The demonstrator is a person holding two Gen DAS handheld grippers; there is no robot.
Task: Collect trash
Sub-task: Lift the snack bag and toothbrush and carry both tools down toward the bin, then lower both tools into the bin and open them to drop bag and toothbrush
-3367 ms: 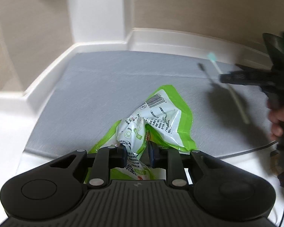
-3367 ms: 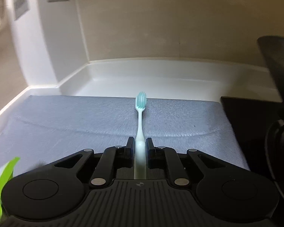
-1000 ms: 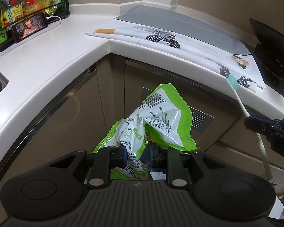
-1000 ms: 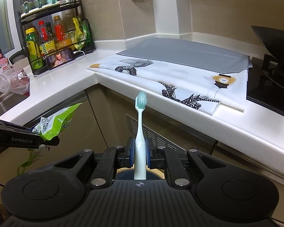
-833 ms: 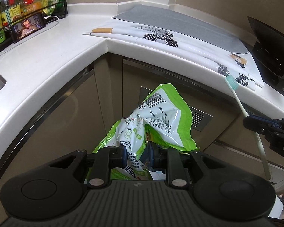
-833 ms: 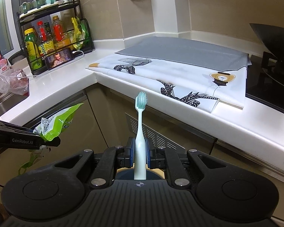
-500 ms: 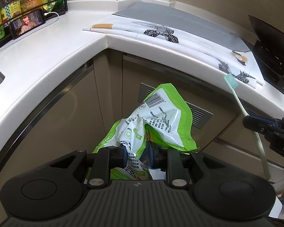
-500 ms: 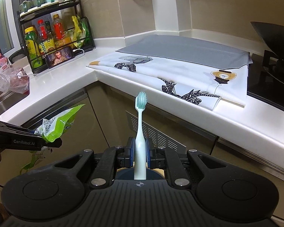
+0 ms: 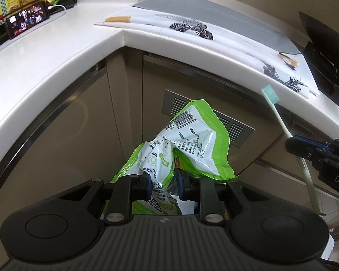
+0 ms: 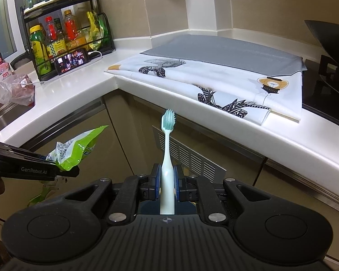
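The right gripper is clamped on a toothbrush, handle upright along the fingers, bristles pointing away toward the counter. The left gripper pinches a crumpled green wrapper before the cabinets.

The counter bends round a corner, with cabinet doors below its edge. On the counter, right of the corner, lies a cloth, its front hanging over the edge. A mat lies behind the cloth, against the wall. A hob is right of the cloth. Left of the corner, a rack of bottles stands against the wall, a phone leaning before it. A bag lies farther left. Below the counter, a vent sits in a cabinet front.
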